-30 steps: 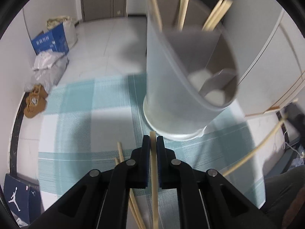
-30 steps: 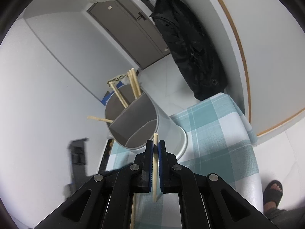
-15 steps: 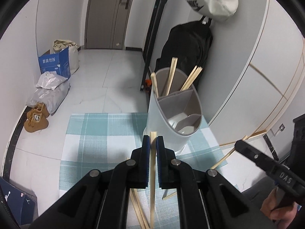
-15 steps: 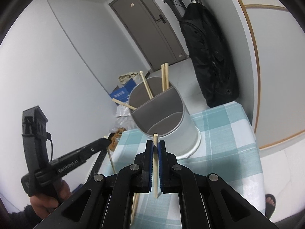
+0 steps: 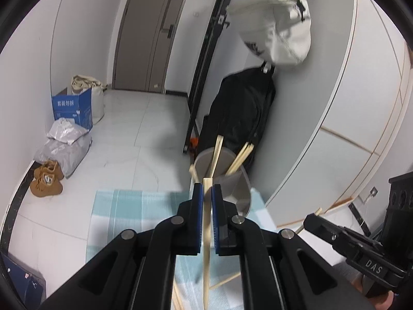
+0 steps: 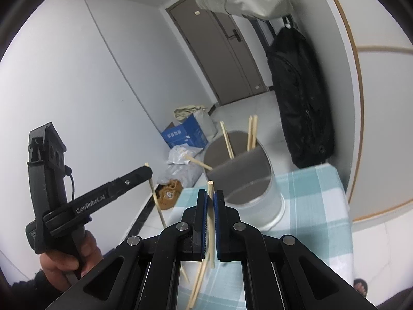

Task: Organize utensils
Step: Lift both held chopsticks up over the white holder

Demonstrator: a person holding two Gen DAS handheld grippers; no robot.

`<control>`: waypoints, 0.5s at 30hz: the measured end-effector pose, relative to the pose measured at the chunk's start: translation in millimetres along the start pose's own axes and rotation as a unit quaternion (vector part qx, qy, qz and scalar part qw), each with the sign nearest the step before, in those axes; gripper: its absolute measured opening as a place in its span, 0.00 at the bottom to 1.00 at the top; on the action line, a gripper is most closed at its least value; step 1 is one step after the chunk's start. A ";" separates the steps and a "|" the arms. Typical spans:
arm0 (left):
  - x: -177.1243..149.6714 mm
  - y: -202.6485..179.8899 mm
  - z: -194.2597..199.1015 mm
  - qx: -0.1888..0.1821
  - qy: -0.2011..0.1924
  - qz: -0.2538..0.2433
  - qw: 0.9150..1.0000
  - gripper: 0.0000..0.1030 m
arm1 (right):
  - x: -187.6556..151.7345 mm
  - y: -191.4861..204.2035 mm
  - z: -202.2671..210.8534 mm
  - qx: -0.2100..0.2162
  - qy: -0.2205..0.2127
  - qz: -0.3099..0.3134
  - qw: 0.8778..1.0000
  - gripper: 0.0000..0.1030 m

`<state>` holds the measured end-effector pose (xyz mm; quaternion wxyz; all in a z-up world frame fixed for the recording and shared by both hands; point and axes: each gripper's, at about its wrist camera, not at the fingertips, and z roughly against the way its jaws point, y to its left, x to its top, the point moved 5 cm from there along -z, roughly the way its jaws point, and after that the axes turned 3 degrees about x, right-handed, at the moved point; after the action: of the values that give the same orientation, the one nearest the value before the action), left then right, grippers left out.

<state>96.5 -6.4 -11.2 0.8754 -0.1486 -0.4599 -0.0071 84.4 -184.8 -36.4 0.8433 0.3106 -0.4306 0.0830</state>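
Seen from the right wrist, the left gripper (image 6: 147,171) sits at the left of the scene, held up in the air by a hand (image 6: 69,261) well off the near-left edge of the checked cloth (image 6: 320,206). Its jaws are closed tight on one wooden chopstick (image 6: 156,199), which hangs nearly upright from the tips, its long end pointing down. In that gripper's own view the same stick (image 5: 206,235) runs between the blue pads (image 5: 198,214) from just above them to the bottom of the picture.

Further right, the right gripper (image 6: 211,199) is likewise clamped on a second chopstick (image 6: 211,222), also close to vertical, with a short stub above the pads and the longer part below. More loose chopsticks (image 6: 197,284) lie on the cloth beneath it.

The divided grey holder (image 6: 245,178) stands on the far part of the cloth, ahead of both grippers, with several chopsticks (image 6: 251,131) already leaning in its far compartment. Its near compartments look empty.

The holder lies forward and below each held stick. The right gripper appears nearer, almost straight in front of the opening; the left one is off to the side and would need to travel right and forward. Both sticks are already roughly aligned with the holder's upright axis, so I judge little turning is needed before lowering them in.
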 end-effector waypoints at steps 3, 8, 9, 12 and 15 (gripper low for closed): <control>17.1 -2.2 3.2 0.000 -0.021 0.003 1.000 0.02 | 17.8 3.3 6.0 0.001 -0.006 0.008 1.000 0.04; 47.1 -5.1 4.7 -0.001 -0.043 0.008 0.999 0.02 | 58.2 4.5 13.3 0.001 -0.016 0.010 1.000 0.04; 50.0 -5.5 4.2 -0.001 -0.045 0.008 0.999 0.02 | 66.8 4.7 13.9 0.001 -0.018 0.011 1.000 0.04; 66.0 -7.6 2.1 -0.003 -0.053 0.009 0.999 0.02 | 88.6 6.4 14.8 -0.001 -0.022 0.017 1.000 0.04; 77.8 -9.5 -1.2 -0.001 -0.061 0.007 0.998 0.02 | 106.8 5.9 13.0 -0.003 -0.026 0.020 0.999 0.04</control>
<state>140.9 -6.2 53.4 0.8458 -0.1528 -0.5112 0.0077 138.9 -201.5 55.1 0.8309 0.3015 -0.4589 0.0902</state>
